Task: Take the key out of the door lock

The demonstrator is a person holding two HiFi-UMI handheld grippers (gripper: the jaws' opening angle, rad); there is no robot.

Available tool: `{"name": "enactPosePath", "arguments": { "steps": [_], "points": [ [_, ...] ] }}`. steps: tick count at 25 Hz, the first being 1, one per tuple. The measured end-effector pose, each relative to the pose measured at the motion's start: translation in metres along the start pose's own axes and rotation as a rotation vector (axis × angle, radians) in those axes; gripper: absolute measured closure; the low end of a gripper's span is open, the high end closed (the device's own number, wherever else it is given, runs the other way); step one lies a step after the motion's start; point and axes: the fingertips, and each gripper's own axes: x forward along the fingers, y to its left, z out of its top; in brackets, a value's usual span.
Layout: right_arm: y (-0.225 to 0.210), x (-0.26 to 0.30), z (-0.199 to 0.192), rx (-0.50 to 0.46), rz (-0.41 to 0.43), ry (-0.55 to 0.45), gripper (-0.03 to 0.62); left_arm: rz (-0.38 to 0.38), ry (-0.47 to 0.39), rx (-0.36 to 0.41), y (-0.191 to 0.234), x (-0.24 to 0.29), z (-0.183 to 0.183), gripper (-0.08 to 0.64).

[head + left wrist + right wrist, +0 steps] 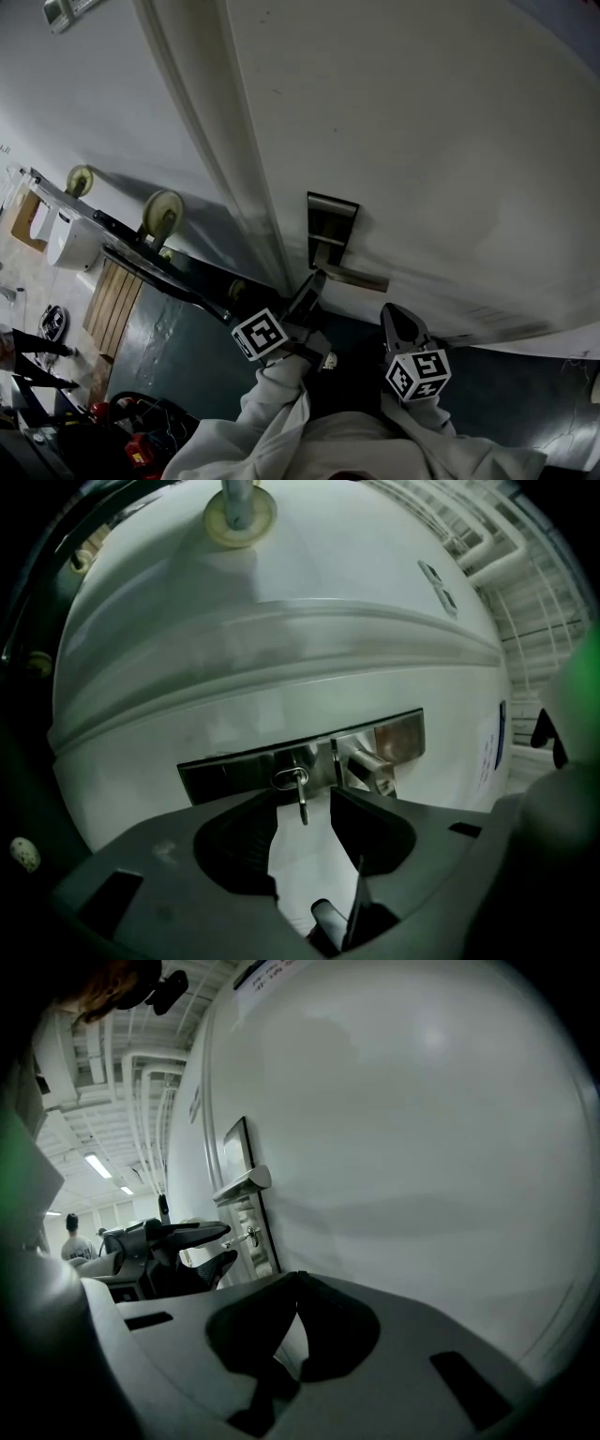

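A small metal key (pixel 302 799) sticks out of the lock in a steel plate (pixel 234 772) on the white door (pixel 422 122), left of the lever handle (pixel 370 766). My left gripper (pixel 302 810) is open, its jaws standing one on each side of the key without pressing on it. In the head view the left gripper (pixel 313 283) points up at the lock plate (pixel 333 225), just under the handle (pixel 354 276). My right gripper (pixel 394 317) hangs lower right of the handle, near the door. Its jaws (pixel 296 1277) are shut and empty. The right gripper view shows the key (pixel 246 1235) from the side.
A wheeled cart (pixel 161 214) and a wooden pallet (pixel 112 295) stand left of the door on the dark floor (pixel 187 337). A white pipe flange (pixel 239 513) is on the wall. A person (pixel 70 1227) stands far off.
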Motion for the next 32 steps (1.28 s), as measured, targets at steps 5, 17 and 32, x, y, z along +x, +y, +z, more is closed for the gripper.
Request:
{"name": "enactPosePath", "arguments": {
  "steps": [5,17,32],
  "points": [
    [0.0,0.001,-0.004,0.005,-0.002,0.006,0.54,0.005,-0.003,-0.04,0.003,0.006,-0.001,0.43],
    [-0.007,0.004,-0.002,0.006,0.011,0.004,0.54,0.025,-0.04,-0.086,0.007,0.008,0.002,0.532],
    [-0.001,0.005,-0.003,-0.006,0.034,0.016,0.54,0.049,-0.06,-0.119,0.005,0.007,0.002,0.534]
  ]
}}
